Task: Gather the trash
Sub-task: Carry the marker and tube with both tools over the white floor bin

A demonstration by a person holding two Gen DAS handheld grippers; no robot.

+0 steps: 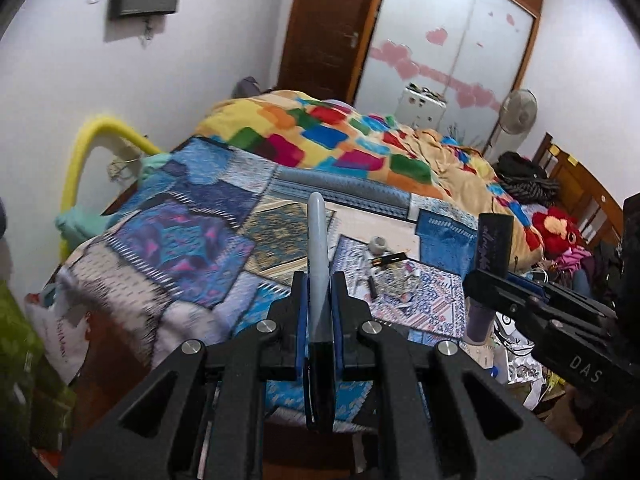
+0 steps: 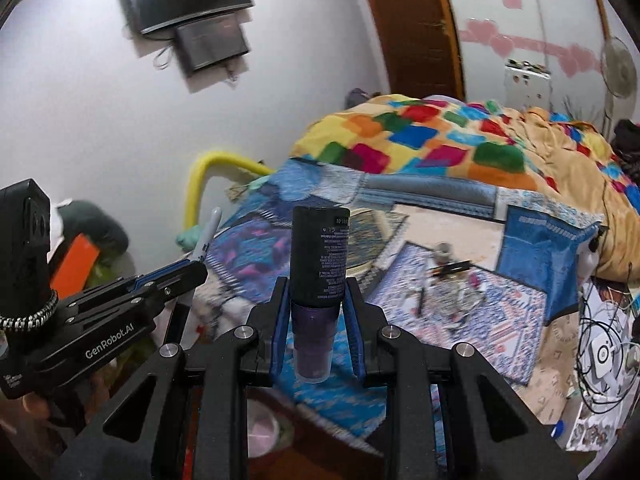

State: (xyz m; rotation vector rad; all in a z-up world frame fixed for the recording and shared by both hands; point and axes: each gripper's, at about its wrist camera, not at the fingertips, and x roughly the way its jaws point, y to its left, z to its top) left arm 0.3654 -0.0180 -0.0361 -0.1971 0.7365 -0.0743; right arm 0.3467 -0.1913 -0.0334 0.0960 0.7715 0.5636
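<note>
The left gripper [image 1: 319, 292] pinches a grey marker [image 1: 318, 248]; the right gripper [image 2: 318, 300] squeezes a dark bottle [image 2: 319, 256]. Both hang above the near bed [image 1: 180, 240]. Each should stay squeezed tight until over a bin.

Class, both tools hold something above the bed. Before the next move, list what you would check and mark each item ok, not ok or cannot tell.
1. Left tool shut on the marker: ok.
2. Right tool shut on the bottle: ok.
3. Marker and bottle lifted off the bed: ok.
4. The two tools apart, not touching: ok.
5. All trash off the bed: not ok, a small pile of bits lies on the cover.
6. A bin within sight: cannot tell, none is clearly seen in either view.
</note>
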